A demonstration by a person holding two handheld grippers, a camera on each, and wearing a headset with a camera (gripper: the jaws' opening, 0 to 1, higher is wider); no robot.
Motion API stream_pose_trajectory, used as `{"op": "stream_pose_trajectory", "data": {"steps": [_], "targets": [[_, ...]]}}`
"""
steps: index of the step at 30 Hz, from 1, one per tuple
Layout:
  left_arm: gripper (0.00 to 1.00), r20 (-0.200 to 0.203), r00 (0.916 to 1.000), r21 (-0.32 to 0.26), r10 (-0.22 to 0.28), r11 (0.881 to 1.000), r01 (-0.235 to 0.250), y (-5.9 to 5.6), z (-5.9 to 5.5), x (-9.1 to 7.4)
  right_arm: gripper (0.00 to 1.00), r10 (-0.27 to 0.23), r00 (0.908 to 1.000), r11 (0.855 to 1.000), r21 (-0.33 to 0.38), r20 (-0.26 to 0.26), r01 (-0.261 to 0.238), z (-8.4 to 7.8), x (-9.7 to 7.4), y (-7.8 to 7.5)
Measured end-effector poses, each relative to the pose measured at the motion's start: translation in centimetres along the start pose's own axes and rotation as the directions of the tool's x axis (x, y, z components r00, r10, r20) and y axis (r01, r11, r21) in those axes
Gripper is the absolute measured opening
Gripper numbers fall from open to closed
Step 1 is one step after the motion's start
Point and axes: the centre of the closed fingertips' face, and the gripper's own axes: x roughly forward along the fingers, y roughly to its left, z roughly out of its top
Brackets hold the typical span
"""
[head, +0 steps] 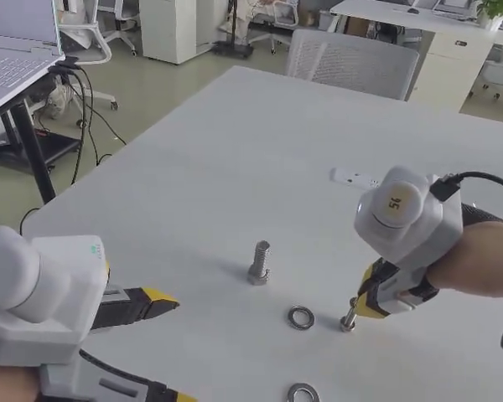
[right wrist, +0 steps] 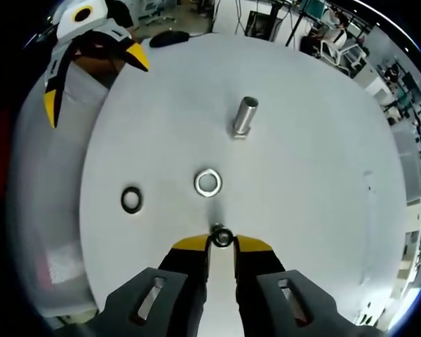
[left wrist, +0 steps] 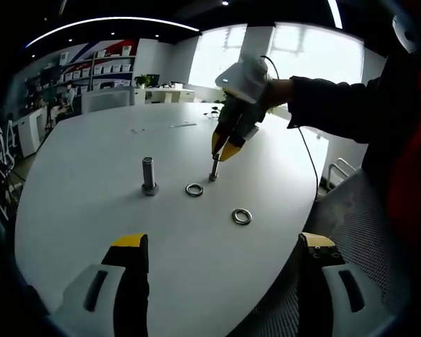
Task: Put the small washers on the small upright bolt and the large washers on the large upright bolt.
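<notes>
The small dark metal washer (right wrist: 222, 237) sits at the top of the small upright steel bolt (right wrist: 217, 229), which stands on the white worktop (head: 235, 151) towards its near edge. The yellow-tipped fingers (right wrist: 191, 246) of the right gripper (right wrist: 222, 242) are pinched almost together on this washer. Whether its bore has already caught the bolt end cannot be told.

1. Hold the washer level and centre its bore on the bolt axis. Judge this from the right gripper view, where ring and bolt end should appear concentric.
2. Lower straight down. Avoid side load, as the slim bolt would probably tip easily.
3. Release only when the ring is over the thread, then lift vertically so that the fingers do not drag the bolt.

Your right hand reaches in from the right-hand edge of the worktop, with the gripper pitched steeply downward over the bolt.

One bright steel ring washer (head: 301, 317) lies flat just beside the small bolt. A second ring washer (head: 303, 392) lies closer to the near edge. Both look too wide for this bolt. The large upright steel bolt (head: 260, 262) stands farther in from the near edge, apart from both rings.

The left gripper (left wrist: 222, 242) is low at the near edge, roughly level and aimed at the bolts. Its fingers (left wrist: 130, 242) are spread wide and hold nothing.
</notes>
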Motion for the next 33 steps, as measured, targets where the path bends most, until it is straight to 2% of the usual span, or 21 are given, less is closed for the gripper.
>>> {"op": "stream_pose_trajectory", "data": {"steps": [14, 33], "targets": [[0.88, -0.007, 1.0, -0.004, 0.002, 1.0, -0.002, 0.2, 0.0, 0.0, 0.14, 0.022, 0.9996, 1.0, 0.007, -0.017, -0.022, -0.5, 2.3, 0.2], [0.87, -0.012, 0.9999, -0.008, -0.001, 1.0, 0.001, 0.2, -0.2, 0.1, 0.14, 0.037, 0.9991, 0.999, 0.014, -0.021, -0.037, -0.8, 3.4, 0.6]]}}
